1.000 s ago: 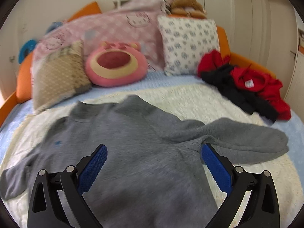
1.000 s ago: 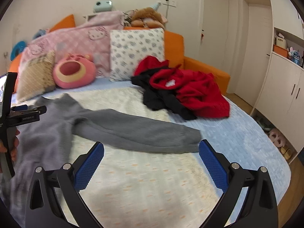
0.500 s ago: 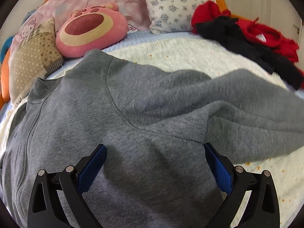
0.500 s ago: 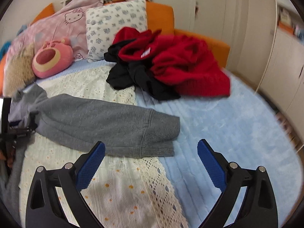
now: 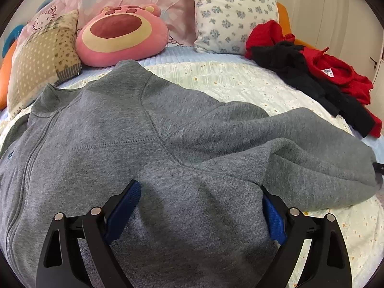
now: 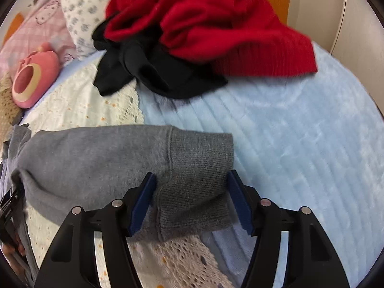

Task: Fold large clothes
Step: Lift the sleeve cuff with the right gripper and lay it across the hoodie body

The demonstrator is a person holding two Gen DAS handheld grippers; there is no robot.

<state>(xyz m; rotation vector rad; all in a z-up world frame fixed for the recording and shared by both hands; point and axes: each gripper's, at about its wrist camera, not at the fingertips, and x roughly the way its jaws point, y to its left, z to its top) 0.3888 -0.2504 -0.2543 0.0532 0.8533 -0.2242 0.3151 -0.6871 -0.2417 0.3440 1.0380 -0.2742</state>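
From the left wrist: a grey zip sweatshirt point(image 5: 124, 144) lies spread, front up, on a cream lace coverlet point(image 5: 228, 81) over the bed, its collar toward the far pillows and one sleeve point(image 5: 312, 148) trailing off to the right. The left gripper point(image 5: 200, 199) stands over the garment near the armpit seam; its jaws have just been closing a little yet remain spread wide, fleece bulging up between them, pads not visibly pinching. A pink plush cushion point(image 5: 120, 38), a floral pillow point(image 5: 232, 12) and a heap of red and black clothes point(image 5: 312, 72) sit at the far side.

From the right wrist: the right gripper point(image 6: 190, 196) straddles the ribbed cuff point(image 6: 201, 168) at the sleeve's end, near the edge of a blue blanket point(image 6: 300, 132). Its jaws have just been closing, and the left pad touches bunched knit; whether the right pad presses is hard to judge.

The sweatshirt looks thick, soft and limp, likely to sag and drag, so the denser cuff and seams seem the surest holds. The lower hem is cut off, the other sleeve out of view, and this frame's far side is blurred.
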